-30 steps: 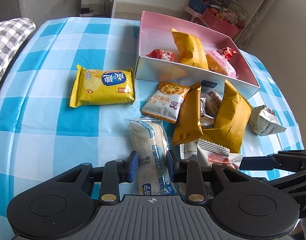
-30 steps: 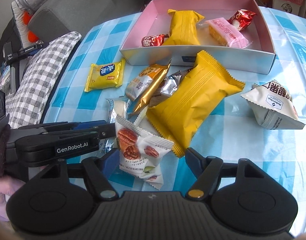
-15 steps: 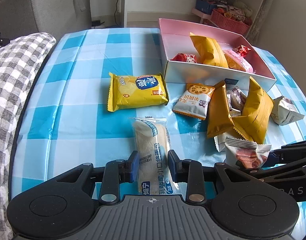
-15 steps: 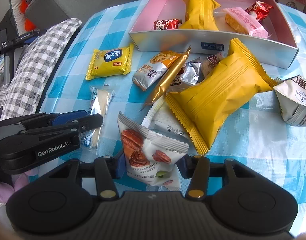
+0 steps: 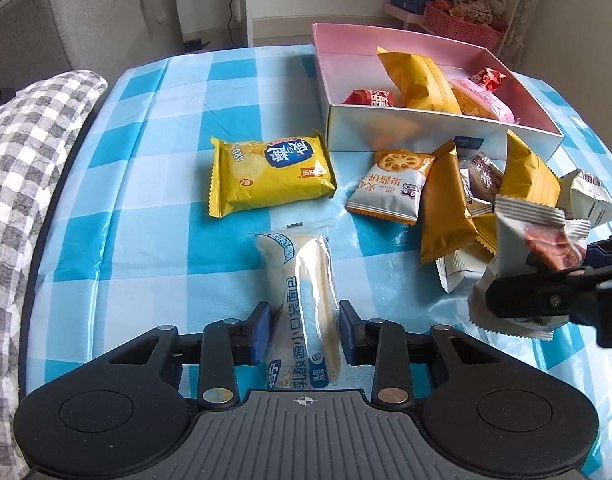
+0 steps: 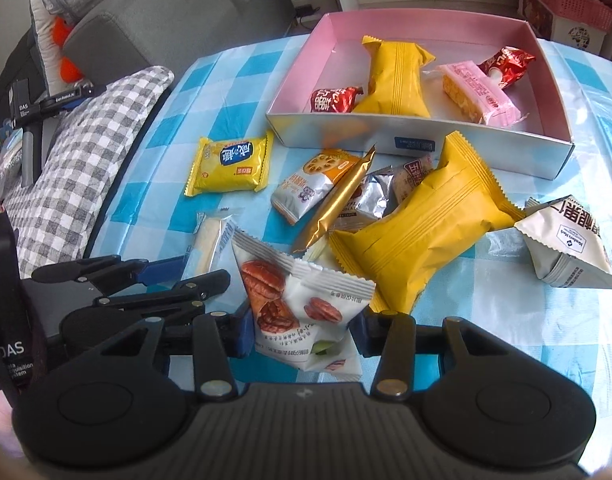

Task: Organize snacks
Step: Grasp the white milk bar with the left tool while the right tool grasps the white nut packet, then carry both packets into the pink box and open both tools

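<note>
My left gripper (image 5: 303,330) is shut on a long white-and-blue bread packet (image 5: 301,280), held above the blue checked tablecloth. My right gripper (image 6: 301,334) is shut on a white pecan nut packet (image 6: 301,312), also lifted; it shows at the right of the left wrist view (image 5: 534,248). The pink box (image 6: 402,140) stands at the far side and holds a yellow packet (image 6: 394,76), a pink cake packet (image 6: 478,92) and two red candies. Loose snacks lie in front of it.
On the cloth lie a yellow cracker packet (image 5: 265,170), a lotus biscuit packet (image 5: 390,184), a gold bar (image 6: 336,202), a large yellow packet (image 6: 422,224) and a white pyramid packet (image 6: 566,236). A grey checked cushion (image 5: 21,184) lies left of the table.
Both grippers have lifted and drawn back from the pile with their packets. The right gripper closed on the pecan packet and raised it off the cloth.
</note>
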